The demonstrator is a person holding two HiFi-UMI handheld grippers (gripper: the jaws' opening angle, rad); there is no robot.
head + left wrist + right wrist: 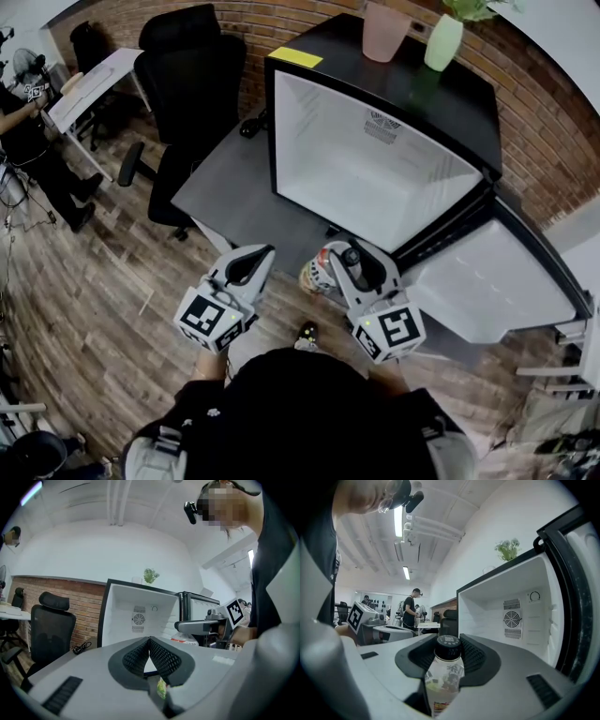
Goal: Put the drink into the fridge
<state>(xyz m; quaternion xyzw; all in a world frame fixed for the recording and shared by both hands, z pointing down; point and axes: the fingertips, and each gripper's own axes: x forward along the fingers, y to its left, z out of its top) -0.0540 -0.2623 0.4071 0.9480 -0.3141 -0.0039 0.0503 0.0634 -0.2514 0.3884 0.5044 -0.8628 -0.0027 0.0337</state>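
Observation:
The drink is a clear bottle (pixel 443 677) with a black cap, standing upright between the jaws of my right gripper (pixel 449 651), which is shut on its neck. In the head view the bottle (pixel 317 272) and right gripper (pixel 349 258) hang just before the open black fridge (pixel 281 122), whose white inside (pixel 506 616) shows no contents. To the left, my left gripper (pixel 262 253) points the same way; its ribbed pads meet at the tips (pixel 149 641) with nothing held. The left gripper view also catches the right gripper (pixel 206 626) with the bottle (pixel 185 641) beside the fridge (pixel 140 616).
The fridge door (pixel 487 281) swings open to the right. A pink cup (pixel 384 30) and a green vase (pixel 442 42) stand on the fridge top. The fridge sits on a grey platform (pixel 225 187); a black office chair (pixel 187 84) and a person (pixel 28 141) are at the left.

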